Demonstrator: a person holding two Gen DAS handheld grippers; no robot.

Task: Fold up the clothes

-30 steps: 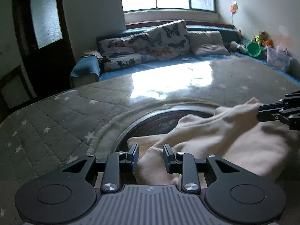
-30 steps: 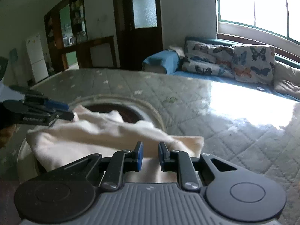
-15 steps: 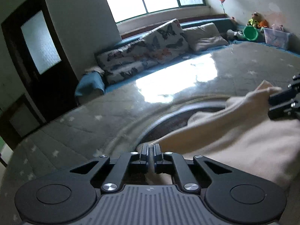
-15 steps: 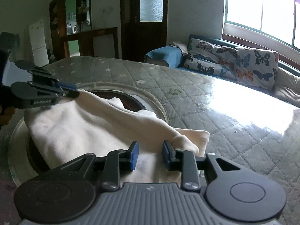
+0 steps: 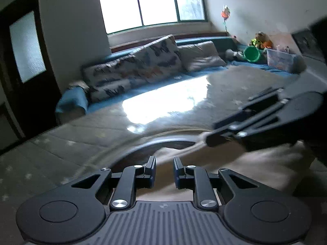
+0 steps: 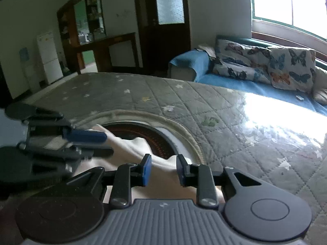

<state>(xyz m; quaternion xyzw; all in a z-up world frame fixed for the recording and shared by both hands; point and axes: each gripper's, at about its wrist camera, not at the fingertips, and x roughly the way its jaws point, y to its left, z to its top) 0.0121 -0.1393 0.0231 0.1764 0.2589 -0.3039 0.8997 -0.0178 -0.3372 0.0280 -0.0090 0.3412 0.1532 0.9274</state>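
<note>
A cream garment [image 5: 255,167] lies bunched over a dark round recess [image 5: 163,143] in the quilted table. My left gripper [image 5: 164,169] hovers open just above the garment's near edge, with nothing pinched between its blue pads. In the right wrist view my right gripper [image 6: 163,170] is also open, its jaws wide apart over a ridge of the garment [image 6: 124,153]. The two grippers are close together: the right gripper [image 5: 210,136] reaches in blurred from the right, and the left gripper [image 6: 106,143] reaches in from the left, jaws a little apart.
A grey star-patterned quilt under clear plastic [image 6: 235,143] covers the table, with a pale ring around the recess [image 6: 143,130]. Behind stand a blue sofa with butterfly cushions [image 6: 265,65], a dark door [image 6: 167,20] and toys with a green bucket [image 5: 252,54].
My left gripper, shut on the garment's edge half a second ago, has opened. The right gripper's jaws have spread wider. Both grippers have moved closer together over the garment.
</note>
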